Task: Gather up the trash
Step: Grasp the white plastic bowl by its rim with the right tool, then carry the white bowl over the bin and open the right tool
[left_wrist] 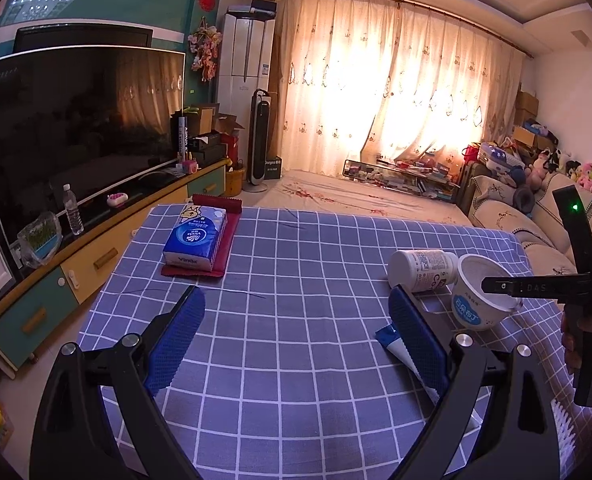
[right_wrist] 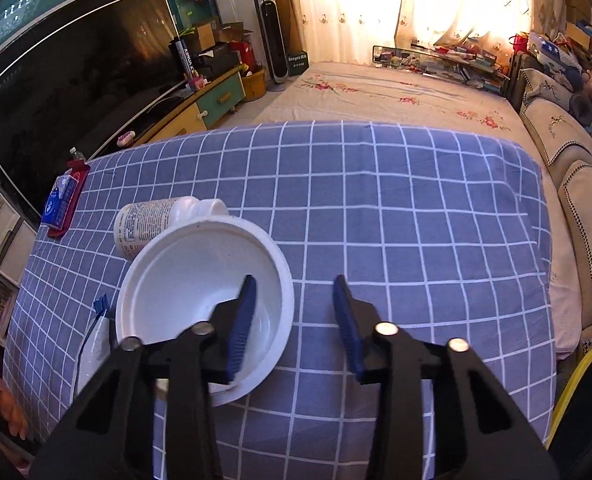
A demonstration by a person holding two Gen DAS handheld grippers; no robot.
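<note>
The right hand-held gripper (right_wrist: 294,300) straddles the rim of the white cup (right_wrist: 200,280): its left finger sits inside the bowl, its right outside over the checked surface (right_wrist: 395,208). The jaws stand partly apart and, as far as I can tell, do not yet pinch the wall. Just left of the cup a crumpled blue-and-white tube (right_wrist: 94,340) points away from the camera. Touching the cup's far side, a white bottle (right_wrist: 152,220) lies on its side. The left hand-held gripper (left_wrist: 292,320) hovers wide open, empty, left of the cup. Far left of the cup sits a "Vinda" tissue pack (left_wrist: 196,238).
</note>
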